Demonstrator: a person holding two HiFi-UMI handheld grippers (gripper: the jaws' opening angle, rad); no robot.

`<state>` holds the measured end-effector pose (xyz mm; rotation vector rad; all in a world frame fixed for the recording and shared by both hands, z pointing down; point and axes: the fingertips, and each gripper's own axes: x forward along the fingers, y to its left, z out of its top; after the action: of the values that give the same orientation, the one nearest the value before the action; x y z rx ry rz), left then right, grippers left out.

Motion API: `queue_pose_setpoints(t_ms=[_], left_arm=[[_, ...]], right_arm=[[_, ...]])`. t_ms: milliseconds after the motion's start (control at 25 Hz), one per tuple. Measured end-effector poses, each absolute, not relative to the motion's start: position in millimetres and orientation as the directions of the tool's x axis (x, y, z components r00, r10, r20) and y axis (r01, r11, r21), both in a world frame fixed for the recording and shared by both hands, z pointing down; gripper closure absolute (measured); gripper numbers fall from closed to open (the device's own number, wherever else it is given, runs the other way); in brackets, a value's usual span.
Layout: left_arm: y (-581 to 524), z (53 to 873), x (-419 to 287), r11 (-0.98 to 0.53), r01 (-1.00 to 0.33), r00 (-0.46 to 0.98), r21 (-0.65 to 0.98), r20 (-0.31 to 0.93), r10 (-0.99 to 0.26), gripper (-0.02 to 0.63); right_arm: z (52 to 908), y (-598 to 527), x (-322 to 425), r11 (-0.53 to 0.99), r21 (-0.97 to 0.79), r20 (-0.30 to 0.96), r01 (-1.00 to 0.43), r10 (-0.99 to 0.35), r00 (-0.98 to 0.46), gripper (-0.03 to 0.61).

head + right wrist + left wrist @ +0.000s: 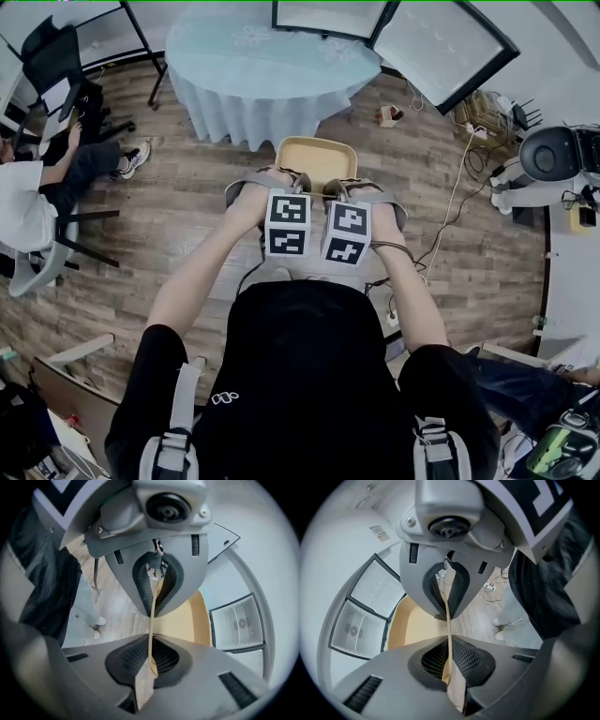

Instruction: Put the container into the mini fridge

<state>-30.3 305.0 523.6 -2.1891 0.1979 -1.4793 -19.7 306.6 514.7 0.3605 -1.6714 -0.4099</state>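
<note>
I hold a shallow tan container level in front of me, above the wooden floor. My left gripper is shut on its near rim at the left. My right gripper is shut on the same rim at the right. In the left gripper view the thin tan rim runs between the pads of the left gripper. The right gripper pinches the container rim the same way. The mini fridge stands open with a white inside, seen also in the right gripper view and at the top of the head view.
A round table with a pale blue cloth stands just beyond the container. A seated person and chairs are at the left. Cables trail over the floor at the right, near a black and white machine.
</note>
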Motion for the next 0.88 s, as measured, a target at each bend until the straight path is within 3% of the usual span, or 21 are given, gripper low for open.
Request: queue_pose_setpoints(t_ms=[880], left_arm=[[253, 513, -52, -0.839, 0.117, 0.385, -0.532, 0.803, -0.455, 0.584]], right_arm=[[504, 255, -41, 0.857, 0.514, 0.853, 0.041, -0.505, -0.134, 0.56]])
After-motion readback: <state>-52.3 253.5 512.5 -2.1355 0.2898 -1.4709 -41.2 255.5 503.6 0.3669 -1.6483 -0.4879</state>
